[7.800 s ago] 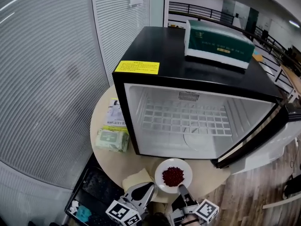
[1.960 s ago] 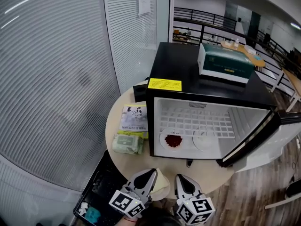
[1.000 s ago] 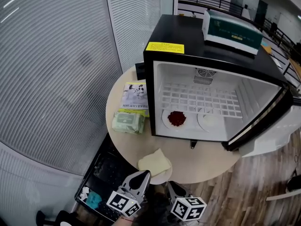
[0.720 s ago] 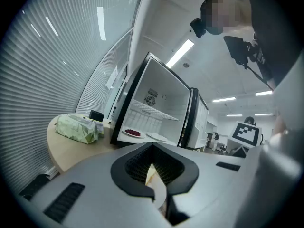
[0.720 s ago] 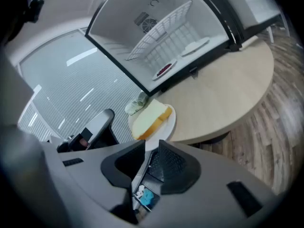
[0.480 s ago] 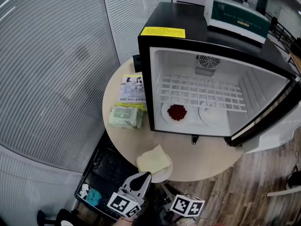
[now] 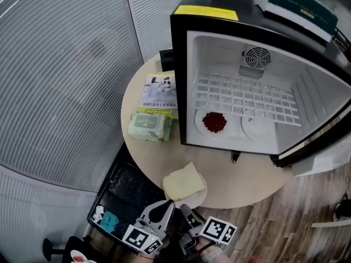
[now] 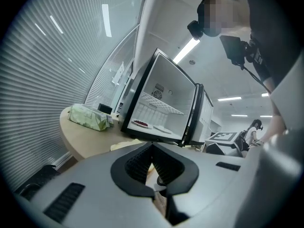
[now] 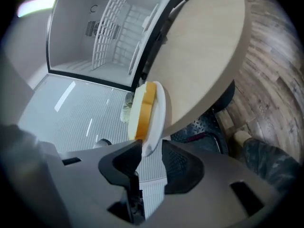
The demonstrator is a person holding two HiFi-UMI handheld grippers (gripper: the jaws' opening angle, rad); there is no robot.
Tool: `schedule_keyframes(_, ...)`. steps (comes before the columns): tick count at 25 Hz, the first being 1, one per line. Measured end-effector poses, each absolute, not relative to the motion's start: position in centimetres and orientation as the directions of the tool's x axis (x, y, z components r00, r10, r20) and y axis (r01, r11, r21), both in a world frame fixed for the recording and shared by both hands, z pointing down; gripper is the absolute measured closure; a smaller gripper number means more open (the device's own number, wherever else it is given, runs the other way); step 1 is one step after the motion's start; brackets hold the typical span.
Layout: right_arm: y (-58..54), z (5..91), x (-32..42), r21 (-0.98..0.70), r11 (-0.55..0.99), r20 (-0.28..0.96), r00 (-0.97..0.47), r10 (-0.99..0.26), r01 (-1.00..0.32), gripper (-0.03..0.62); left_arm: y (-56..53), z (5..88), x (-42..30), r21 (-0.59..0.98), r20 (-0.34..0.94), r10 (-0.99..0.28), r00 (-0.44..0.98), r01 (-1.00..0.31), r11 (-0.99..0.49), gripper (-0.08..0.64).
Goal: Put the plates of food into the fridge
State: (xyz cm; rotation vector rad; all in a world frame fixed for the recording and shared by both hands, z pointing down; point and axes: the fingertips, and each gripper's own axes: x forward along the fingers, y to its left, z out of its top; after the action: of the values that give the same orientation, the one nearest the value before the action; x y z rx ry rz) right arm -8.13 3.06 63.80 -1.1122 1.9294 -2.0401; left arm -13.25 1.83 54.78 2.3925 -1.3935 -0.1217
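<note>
Right claw (image 9: 146, 152) has just been opening, jaws apart around the rim of the bread plate (image 9: 160, 110) at the round bench (image 7: 247, 179) edge. Left claw (image 8: 152, 146) is closed and empty. Fridge (image 7: 219, 53) bears a yellow label (image 7: 205, 12), print unreadable. Only the head view shows the red-food plate (image 7: 214, 122) inside. Wooden floor (image 9: 278, 75), ribbed glass wall (image 7: 60, 81).

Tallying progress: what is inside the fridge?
A plate of red food and a second white plate, contents unclear, on the floor; a wire shelf above. The door covers the right corner.
</note>
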Motion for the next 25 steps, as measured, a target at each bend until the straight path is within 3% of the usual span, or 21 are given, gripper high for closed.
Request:
schedule_keyframes(8, 1.7, 64.7, -8.5, -0.942, -0.243, 0.333, -0.708, -0.623, -0.23, 0.483, 2.4, 55.5, -15.2, 0.361, 0.13, -0.872, 0.472, -0.842, -0.402, 0.569)
schedule_keyframes(14, 1.9, 64.2, -8.6, -0.961, -0.242, 0.263, -0.719, -0.644, -0.135, 0.563, 2.6, 55.5, -15.9, 0.364, 0.129, -0.878, 0.461, -0.846, -0.39, 0.569)
schedule_keyframes(25, 1.9, 60.7, -7.8, -0.976, -0.177, 0.215, -0.731, -0.648, -0.131, 0.574, 1.6, 53.0, -16.5, 0.341, 0.092, -0.885, 0.456, -0.85, -0.402, 0.569)
